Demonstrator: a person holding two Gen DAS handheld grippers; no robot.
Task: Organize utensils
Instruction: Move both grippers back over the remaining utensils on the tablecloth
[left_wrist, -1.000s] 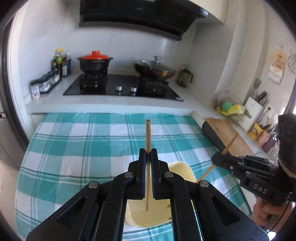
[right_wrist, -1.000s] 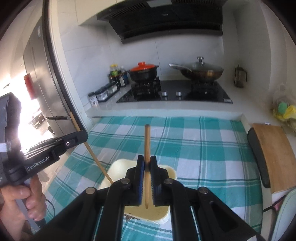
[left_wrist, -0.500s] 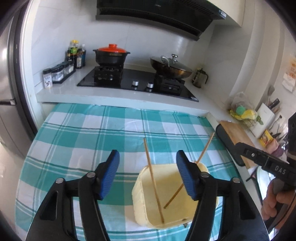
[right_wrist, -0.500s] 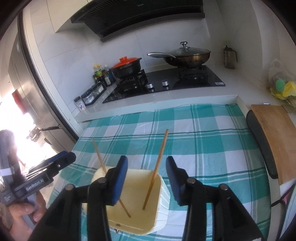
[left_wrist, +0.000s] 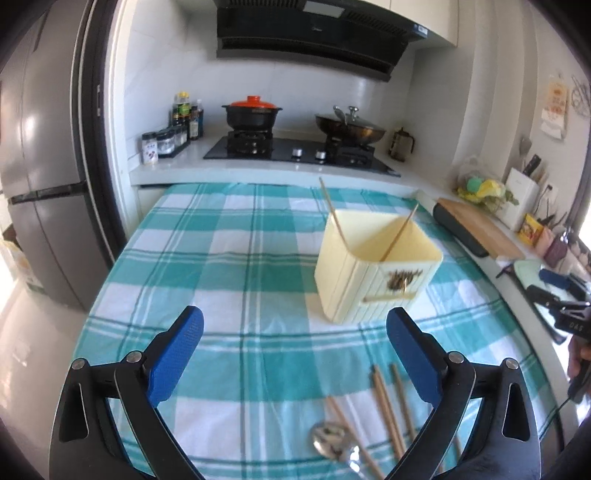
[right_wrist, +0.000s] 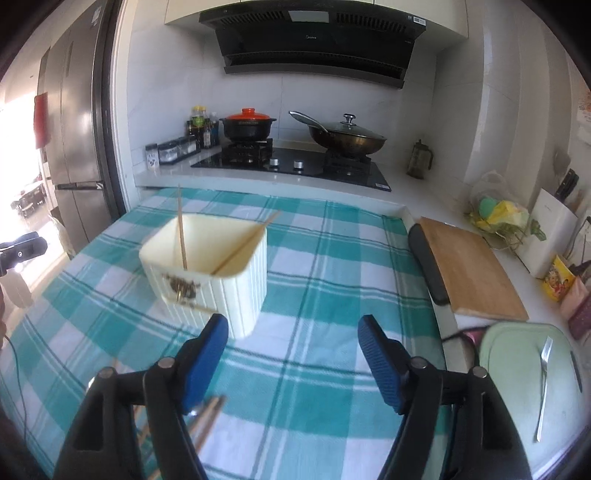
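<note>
Cream ribbed plastic utensil box on teal-and-white checked tablecloth, two wooden chopsticks leaning inside. Loose wooden chopsticks and metal spoon lie nearer. Left gripper and right gripper jaws, just opening, stand wide with nothing between them. Black hob behind.

Left gripper: jaws wide apart, just been opening, nothing btwn them, tilted downward. Right gripper: jaws also spread, just been opening, nothing btwn blue pads, angled down too.
</note>
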